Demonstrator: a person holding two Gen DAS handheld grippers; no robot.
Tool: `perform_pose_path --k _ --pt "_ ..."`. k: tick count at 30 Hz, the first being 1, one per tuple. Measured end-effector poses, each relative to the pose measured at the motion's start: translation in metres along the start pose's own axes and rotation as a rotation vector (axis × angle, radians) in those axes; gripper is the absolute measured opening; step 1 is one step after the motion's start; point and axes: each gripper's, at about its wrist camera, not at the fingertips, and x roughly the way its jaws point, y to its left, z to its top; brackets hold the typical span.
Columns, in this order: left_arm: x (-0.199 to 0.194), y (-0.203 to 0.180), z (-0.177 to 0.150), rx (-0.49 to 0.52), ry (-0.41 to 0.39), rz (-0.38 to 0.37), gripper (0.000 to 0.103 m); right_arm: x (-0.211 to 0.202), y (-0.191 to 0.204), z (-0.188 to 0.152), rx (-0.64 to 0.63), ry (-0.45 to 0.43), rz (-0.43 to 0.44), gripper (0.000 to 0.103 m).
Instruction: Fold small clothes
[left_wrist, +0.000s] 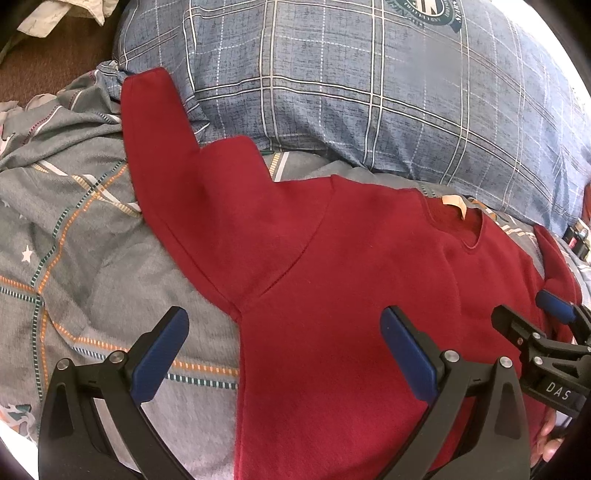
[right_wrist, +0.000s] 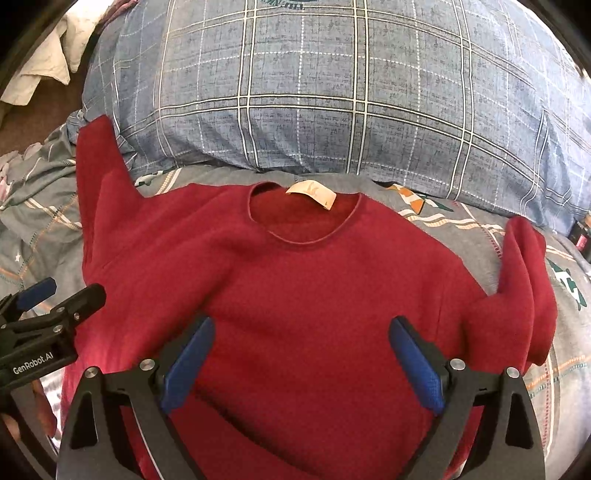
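Both grippers, left (left_wrist: 284, 354) and right (right_wrist: 301, 360), are held spread apart and gripping nothing above the red sweater (right_wrist: 314, 288), which is laid flat on the grey patterned bedsheet (left_wrist: 92, 258), its right sleeve (right_wrist: 524, 288) seemingly bunched, below the plaid pillow (right_wrist: 332, 92).

Black fingers (right_wrist: 192, 354) with blue pads, silver screws, perhaps "GenRobot.AI".

1. Home bedroom; everything is sitting on a bed.
2. Blue plaid pillow (right_wrist: 332, 92) is lying at the head.
3. Grey patterned bedsheet (left_wrist: 92, 258) is covering the mattress, a red sweater (right_wrist: 314, 295) lying on it.
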Motion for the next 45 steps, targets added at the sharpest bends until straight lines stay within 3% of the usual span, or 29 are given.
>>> perform_pose_path --k 45 --pt "0.018 0.01 0.017 -0.006 0.017 0.004 0.103 0.028 0.01 0.017 0.006 0.017 -0.003 0.096"
